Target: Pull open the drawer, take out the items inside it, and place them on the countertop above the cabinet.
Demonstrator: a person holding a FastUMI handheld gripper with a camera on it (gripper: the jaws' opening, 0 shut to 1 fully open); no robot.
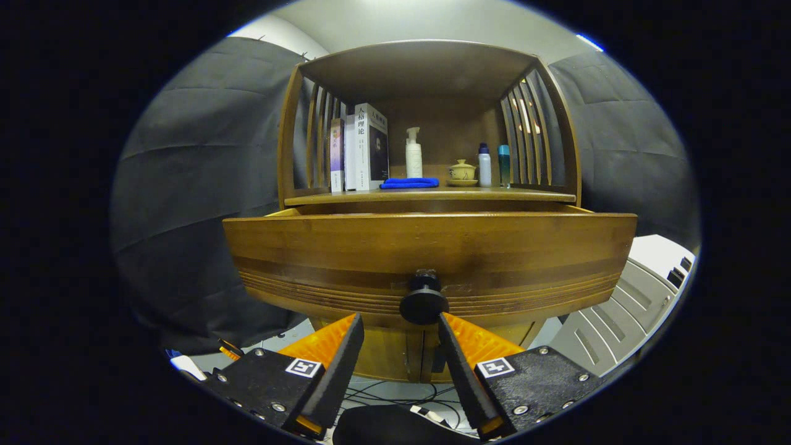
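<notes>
Dark cloth behind wooden cabinet (432,123); drawer (426,259) partly out, looks heavy, stiff; round knob (424,303) is the hold; gripper (400,324) spread wide, fingers flanking knob, apart

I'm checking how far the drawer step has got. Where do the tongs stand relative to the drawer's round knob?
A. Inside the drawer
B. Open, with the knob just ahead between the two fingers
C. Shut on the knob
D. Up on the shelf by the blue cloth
B: the tongs are open, fingers apart, and the dark knob on the pulled-out drawer sits between their tips, unpressed.
</notes>
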